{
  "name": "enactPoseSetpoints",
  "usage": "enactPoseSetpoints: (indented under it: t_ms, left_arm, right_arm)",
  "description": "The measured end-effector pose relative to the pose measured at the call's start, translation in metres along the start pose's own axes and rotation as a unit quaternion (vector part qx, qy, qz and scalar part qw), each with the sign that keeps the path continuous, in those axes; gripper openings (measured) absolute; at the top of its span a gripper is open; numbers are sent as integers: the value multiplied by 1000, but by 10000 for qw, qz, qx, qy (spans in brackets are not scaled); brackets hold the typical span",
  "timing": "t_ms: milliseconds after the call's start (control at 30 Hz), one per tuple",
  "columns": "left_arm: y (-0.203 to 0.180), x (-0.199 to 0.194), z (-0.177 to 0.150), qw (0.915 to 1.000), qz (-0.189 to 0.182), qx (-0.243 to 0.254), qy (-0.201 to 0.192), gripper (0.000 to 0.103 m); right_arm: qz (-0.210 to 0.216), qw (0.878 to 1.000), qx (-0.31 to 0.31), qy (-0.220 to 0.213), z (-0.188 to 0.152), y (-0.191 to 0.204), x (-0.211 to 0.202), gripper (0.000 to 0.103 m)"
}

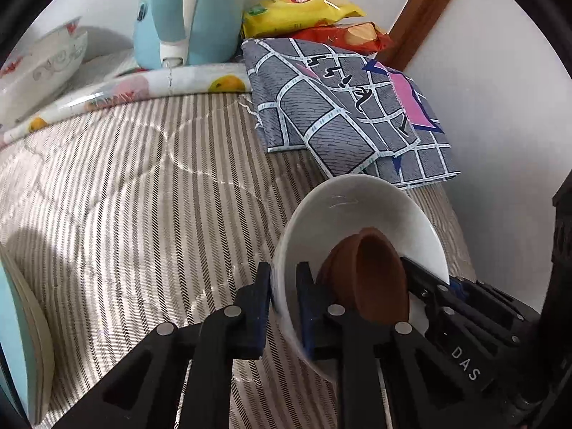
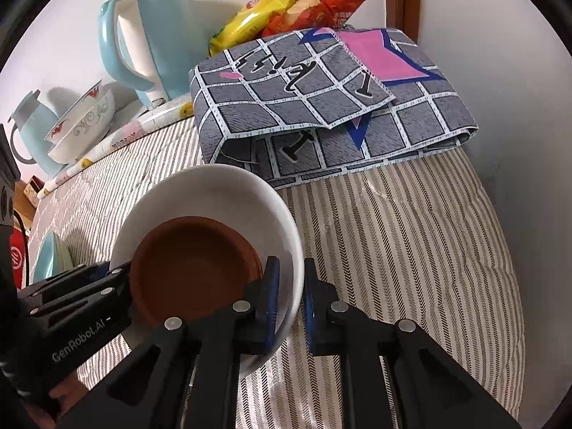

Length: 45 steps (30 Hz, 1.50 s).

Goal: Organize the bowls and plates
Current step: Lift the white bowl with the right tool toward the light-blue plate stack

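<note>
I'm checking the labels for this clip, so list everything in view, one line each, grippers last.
white bowl: 1, white, held by its rim at two sides over the striped bedding
brown dish: 1, brown, inside the white bowl
patterned bowl: 1, white with red marks, far left by the wall
kettle: 1, light blue, by the wall
snack bags: 2, yellow and orange, behind the folded cloth
folded cloth: 1, grey checked, on the bedding
striped bedding: 1, beige-striped, underneath
left gripper: 1, black, shut on bowl rim
right gripper: 1, black, shut on opposite rim

Left gripper [image 1: 284,307] fingers clamp white bowl [image 1: 357,211] rim, brown bowl [image 1: 375,279] inside
</note>
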<state>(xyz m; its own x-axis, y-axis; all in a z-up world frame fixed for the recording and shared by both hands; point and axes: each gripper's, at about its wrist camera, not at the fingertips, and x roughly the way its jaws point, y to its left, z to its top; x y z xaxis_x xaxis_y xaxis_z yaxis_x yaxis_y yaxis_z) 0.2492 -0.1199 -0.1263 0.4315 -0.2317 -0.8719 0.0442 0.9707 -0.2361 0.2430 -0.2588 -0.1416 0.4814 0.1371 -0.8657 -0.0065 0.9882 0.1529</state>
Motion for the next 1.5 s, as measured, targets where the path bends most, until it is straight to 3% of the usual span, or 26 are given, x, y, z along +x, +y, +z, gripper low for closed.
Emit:
enactPoseSetpoints:
  t_ms: [133, 733, 1500]
  left_arm:
    - [-5, -1, -1, 9998, 135, 116, -56, 12]
    - [3, -28, -26, 9997, 124, -6, -198, 11]
    - [36, -107, -48, 9966, 140, -256, -768, 11]
  right_arm:
    - [-34, 10000, 50, -42, -3, 1, -3, 11]
    - [91, 9996, 202, -172, -27, 10, -28, 10]
    - [242, 9975, -174, -637, -41, 63, -89, 10]
